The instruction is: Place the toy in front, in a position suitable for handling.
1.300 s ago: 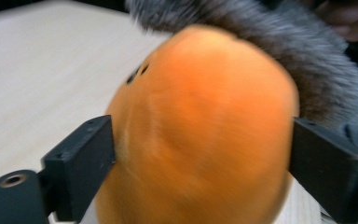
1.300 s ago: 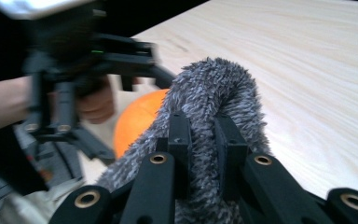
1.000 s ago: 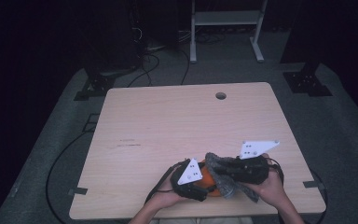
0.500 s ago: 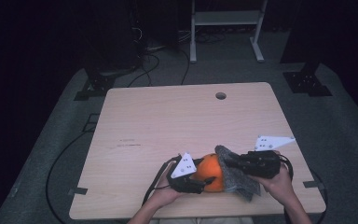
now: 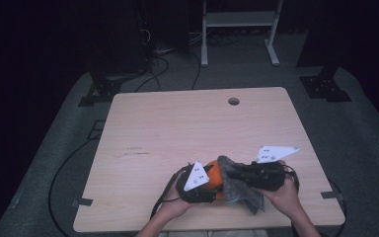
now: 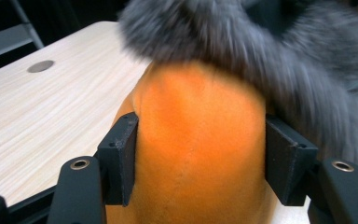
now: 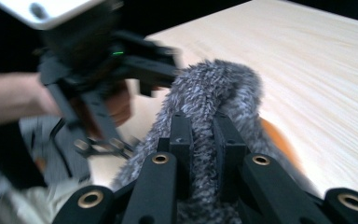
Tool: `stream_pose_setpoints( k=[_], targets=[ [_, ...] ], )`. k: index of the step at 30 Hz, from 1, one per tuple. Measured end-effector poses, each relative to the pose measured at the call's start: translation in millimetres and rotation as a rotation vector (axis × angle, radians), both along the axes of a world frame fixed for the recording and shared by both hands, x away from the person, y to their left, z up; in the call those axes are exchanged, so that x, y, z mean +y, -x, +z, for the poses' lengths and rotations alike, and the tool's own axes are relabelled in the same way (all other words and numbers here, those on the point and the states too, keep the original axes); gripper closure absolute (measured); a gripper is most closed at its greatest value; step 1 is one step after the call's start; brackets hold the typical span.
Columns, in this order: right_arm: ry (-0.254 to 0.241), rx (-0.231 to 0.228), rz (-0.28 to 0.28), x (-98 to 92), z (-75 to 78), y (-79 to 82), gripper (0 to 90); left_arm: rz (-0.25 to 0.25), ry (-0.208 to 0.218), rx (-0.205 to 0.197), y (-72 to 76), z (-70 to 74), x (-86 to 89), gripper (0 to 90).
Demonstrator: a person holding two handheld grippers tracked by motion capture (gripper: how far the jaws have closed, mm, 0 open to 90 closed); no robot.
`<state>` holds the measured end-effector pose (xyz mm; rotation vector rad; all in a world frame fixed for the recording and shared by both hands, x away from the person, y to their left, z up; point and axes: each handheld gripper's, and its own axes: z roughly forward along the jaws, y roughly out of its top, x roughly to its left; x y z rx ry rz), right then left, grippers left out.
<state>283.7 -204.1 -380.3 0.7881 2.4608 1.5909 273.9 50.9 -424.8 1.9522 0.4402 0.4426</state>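
Right cam: my right gripper (image 7: 201, 140) has both jaws pinched onto a fold of grey fuzzy cloth (image 7: 219, 88), fabric bunched between the pads and arching up over them. Orange object (image 7: 279, 140) peeks out just right of the cloth, mostly hidden under it. Left gripper (image 7: 98, 79) sits upper left, blurred, can't read its jaws from here. A forearm (image 7: 9, 100) comes in from the left edge. Light wood table (image 7: 307, 60) behind

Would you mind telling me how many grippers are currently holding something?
2. The left gripper clamps the orange soft object; the right gripper pinches the grey fuzzy cloth draped over it, near the table's front edge.
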Motion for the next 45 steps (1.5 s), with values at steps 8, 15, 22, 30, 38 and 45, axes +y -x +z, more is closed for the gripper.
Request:
stream_pose_setpoints(
  k=[8,15,22,30,38,45],
  targets=[
    [-0.034,0.071,-0.093,-14.9,-20.0,-17.8,79.3,0.149,-0.026,-0.046,-1.5,-9.2,-1.4,33.1],
    [-0.083,0.099,-0.063,-10.6,-25.5,-19.5,78.5,0.021,0.029,-0.023,3.0,0.3,0.1,26.0],
    [-0.028,0.147,-0.018,-17.9,-34.6,-17.7,78.6,0.07,0.109,0.07,-14.5,4.2,21.4,29.3],
    [-0.036,0.117,-0.077,-20.0,-25.8,-20.8,78.6,-0.086,-0.026,0.2,-13.7,-1.5,11.9,31.2],
    [0.0,0.185,0.066,-8.7,-36.2,-17.2,79.0,-0.161,0.013,0.124,-15.3,9.8,5.8,25.8],
    [-0.027,0.212,0.079,-20.5,-39.2,-19.7,79.1,-0.201,-0.003,0.178,-29.8,1.8,1.9,23.8]
  ],
)
